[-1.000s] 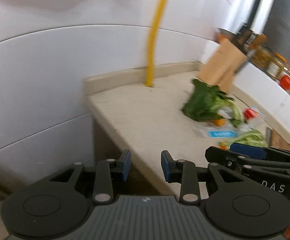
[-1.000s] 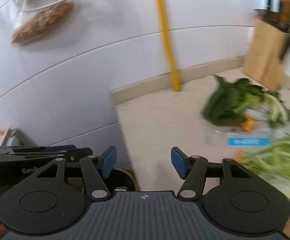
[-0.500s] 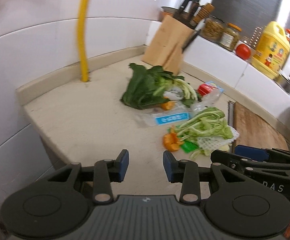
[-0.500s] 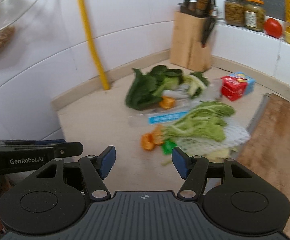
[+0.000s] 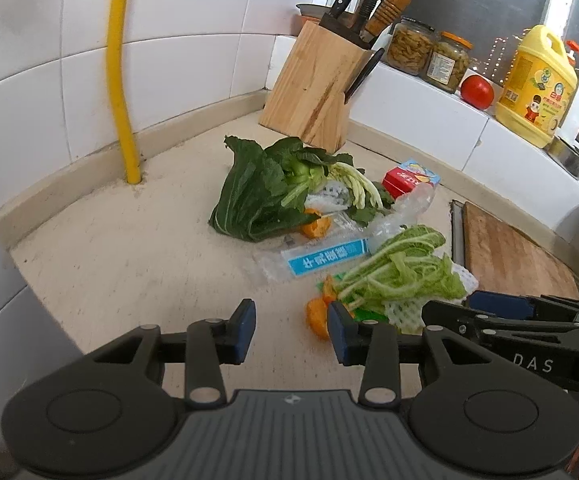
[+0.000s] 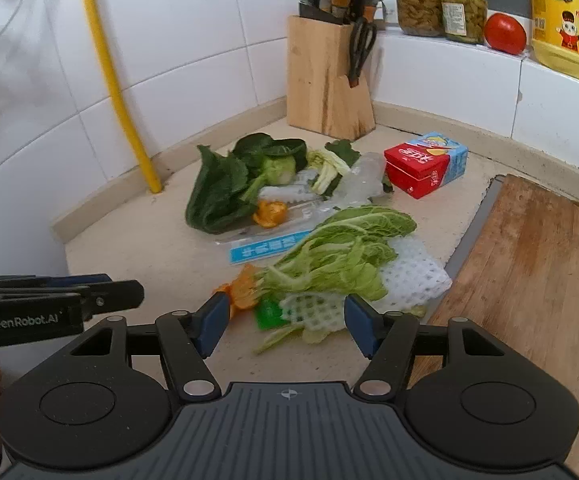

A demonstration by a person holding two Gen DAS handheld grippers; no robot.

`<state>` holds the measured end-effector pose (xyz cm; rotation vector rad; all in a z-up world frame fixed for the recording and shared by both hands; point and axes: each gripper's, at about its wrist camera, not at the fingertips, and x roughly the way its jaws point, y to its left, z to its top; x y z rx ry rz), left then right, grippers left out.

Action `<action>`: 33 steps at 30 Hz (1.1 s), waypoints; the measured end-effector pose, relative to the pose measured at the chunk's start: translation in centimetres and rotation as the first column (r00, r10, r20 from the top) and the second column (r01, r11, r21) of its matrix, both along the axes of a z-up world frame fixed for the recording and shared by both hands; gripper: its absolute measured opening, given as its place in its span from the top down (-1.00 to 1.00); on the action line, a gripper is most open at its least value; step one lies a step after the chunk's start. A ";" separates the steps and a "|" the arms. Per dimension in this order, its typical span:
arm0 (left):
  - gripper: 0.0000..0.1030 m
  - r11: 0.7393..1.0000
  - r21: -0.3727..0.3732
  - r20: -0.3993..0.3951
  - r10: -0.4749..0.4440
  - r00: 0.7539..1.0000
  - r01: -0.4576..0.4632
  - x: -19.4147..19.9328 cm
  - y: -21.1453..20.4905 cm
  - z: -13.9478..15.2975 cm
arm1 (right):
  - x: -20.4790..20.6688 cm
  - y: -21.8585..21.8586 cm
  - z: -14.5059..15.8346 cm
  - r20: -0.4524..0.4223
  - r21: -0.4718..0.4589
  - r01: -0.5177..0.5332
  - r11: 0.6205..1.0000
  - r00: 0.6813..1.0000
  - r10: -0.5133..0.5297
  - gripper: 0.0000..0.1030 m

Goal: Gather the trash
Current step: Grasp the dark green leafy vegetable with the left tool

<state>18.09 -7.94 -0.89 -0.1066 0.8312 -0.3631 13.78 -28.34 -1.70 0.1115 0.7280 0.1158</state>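
Scraps lie heaped on a beige counter (image 5: 137,256): dark green leaves (image 5: 261,192), pale green cabbage leaves (image 5: 401,268), orange peel (image 5: 317,316), a clear wrapper with a blue label (image 5: 321,258), white foam netting (image 6: 413,272) and a red-and-blue carton (image 6: 425,164). My left gripper (image 5: 291,332) hovers over the counter's near edge, its jaws opening with nothing between them, the peel just past its right pad. My right gripper (image 6: 285,326) stands open above the netting and cabbage scraps, not touching them.
A wooden knife block (image 5: 317,84) stands in the corner beside a yellow pipe (image 5: 119,72). A wooden cutting board (image 6: 529,280) lies to the right. Jars (image 6: 437,0), a tomato (image 6: 505,34) and a yellow detergent jug (image 6: 565,16) line the ledge.
Both views have swung from the tiled wall and counter edge toward the trash pile, which now sits right ahead of both grippers. The left jaws have widened a little.
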 end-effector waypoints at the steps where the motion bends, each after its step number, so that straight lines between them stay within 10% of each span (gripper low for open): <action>1: 0.28 1.000 0.004 0.001 0.001 1.000 -0.001 0.3 -0.1 -0.1 | 0.3 -0.1 -0.1 -0.002 -0.003 -0.001 1.000 1.000 0.001 -0.38; 26: 0.10 0.992 0.128 0.015 -0.004 1.000 0.002 14.8 -2.7 -4.7 | 7.8 -2.7 -2.4 -0.044 0.024 -0.032 0.999 0.998 0.033 -0.52; 33: 0.79 0.994 0.073 -0.078 -0.070 0.994 0.076 13.6 -2.3 -5.3 | 8.5 -2.8 -2.5 -0.077 0.014 -0.040 0.999 0.996 0.041 0.48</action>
